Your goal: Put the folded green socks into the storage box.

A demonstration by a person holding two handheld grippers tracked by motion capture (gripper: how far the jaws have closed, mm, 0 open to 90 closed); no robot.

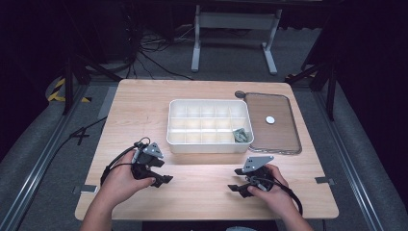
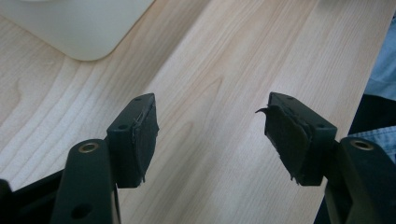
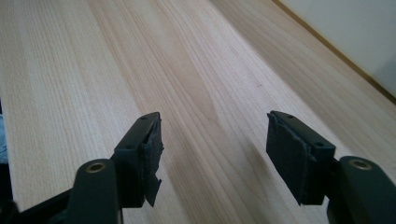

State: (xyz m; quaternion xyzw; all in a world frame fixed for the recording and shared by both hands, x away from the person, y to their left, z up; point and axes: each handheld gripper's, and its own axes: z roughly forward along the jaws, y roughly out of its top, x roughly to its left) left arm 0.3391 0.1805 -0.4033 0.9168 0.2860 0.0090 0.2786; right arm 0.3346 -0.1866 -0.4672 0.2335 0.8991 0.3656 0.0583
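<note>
A white compartment box (image 1: 209,126) stands in the middle of the wooden table (image 1: 139,110). A crumpled greenish item (image 1: 240,135) lies in its front right compartment. My left gripper (image 1: 161,177) rests low over the table in front of the box's left corner, held in a hand, its jaws pointing right. In the left gripper view the left gripper (image 2: 212,126) is open over bare wood, with the box's corner (image 2: 79,23) ahead of it. My right gripper (image 1: 235,179) sits in front of the box's right end, jaws pointing left. The right gripper view shows the right gripper (image 3: 215,135) open with nothing between its jaws.
A flat brownish lid (image 1: 272,122) with a small white disc (image 1: 270,120) on it lies right of the box. A dark round piece (image 1: 239,94) sits at the lid's far left corner. Bare wood stretches between the two grippers. The box's wall (image 3: 355,32) shows at the upper right.
</note>
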